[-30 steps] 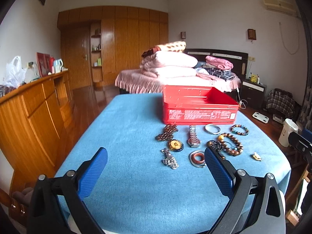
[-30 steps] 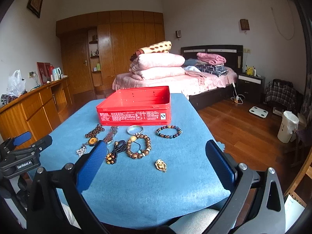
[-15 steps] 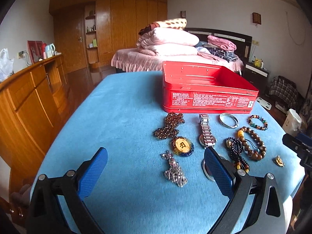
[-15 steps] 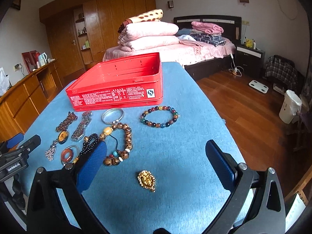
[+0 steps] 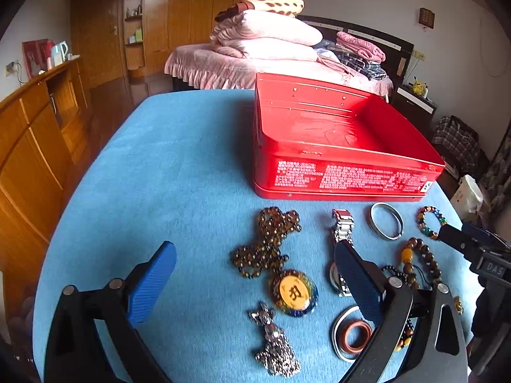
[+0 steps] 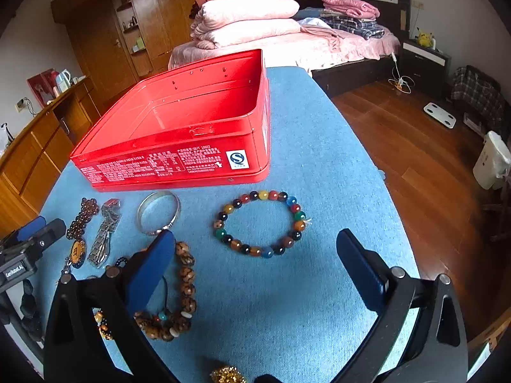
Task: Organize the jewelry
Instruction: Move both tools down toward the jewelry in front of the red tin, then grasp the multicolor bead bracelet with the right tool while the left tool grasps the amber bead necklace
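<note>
The jewelry is laid out on a blue-covered table (image 5: 179,166) along its near edge, just in front of the empty red tin (image 6: 179,134). Both the left gripper (image 5: 255,284) and the right gripper (image 6: 255,265) are held above it with fingers spread apart, nothing gripped. A bed (image 6: 319,48) and wooden wardrobe (image 5: 191,16) are seen beyond the far edge.

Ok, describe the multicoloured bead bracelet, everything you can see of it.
The multicoloured bead bracelet is a closed ring of round, glossy beads in red, orange, yellow, green, blue, brown and black, stone or glass by their look, with a small pale knot or tassel on its right side. It lies flat on the blue cloth, in front of the red tin without touching it, right of the silver bangle. The open right gripper hovers nearest it; nothing touches it.
</note>
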`<state>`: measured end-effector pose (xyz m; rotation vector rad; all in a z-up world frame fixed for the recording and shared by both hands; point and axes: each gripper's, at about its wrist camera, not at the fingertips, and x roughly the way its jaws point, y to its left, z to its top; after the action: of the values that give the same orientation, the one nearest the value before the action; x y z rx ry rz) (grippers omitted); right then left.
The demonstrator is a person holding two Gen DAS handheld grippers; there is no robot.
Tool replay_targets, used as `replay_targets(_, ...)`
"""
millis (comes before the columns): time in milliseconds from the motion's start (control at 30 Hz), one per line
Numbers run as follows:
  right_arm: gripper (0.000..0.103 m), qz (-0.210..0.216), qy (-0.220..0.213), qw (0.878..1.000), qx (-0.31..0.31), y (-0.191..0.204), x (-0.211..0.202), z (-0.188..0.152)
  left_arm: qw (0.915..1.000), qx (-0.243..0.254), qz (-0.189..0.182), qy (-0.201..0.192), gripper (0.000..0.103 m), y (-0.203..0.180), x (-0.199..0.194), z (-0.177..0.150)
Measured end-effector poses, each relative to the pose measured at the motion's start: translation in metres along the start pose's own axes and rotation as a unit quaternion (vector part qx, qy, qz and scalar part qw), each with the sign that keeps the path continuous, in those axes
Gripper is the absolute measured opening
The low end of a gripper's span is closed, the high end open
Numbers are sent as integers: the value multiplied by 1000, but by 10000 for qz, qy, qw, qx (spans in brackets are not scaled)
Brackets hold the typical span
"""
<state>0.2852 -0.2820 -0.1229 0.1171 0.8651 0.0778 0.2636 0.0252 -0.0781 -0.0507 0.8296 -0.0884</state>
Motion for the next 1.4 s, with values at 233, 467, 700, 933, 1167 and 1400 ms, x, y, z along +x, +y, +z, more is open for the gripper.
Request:
replay_targets(233, 98, 72, 381, 9992, -23, 1, 17, 15, 9994, -70, -153, 290, 96, 3, 11, 13)
replay_targets(467, 98, -13, 529, 9986, 37, -2, 26, 20, 9979, -62, -302, 565, 80, 0, 23, 15)
replay_targets(700, 98, 23, 591, 9981, 150, -15, 26, 30, 9944, -54, -542, 910, 75, -9, 37, 13)
replay_targets(933, 76, 108, 745, 9970, 202, -23, 30, 34, 9949, 87, -339, 949, 75, -17, 45, 13)
replay_targets(1167, 66, 92, 882, 9960, 86, -27, 29, 36, 9949, 55, -172, 989, 53, -11, 40, 14)
replay_targets(1400, 56, 46, 890, 9958, -231, -26, 29, 32, 9950, 283, 58, 961, 43, -17, 41, 12)
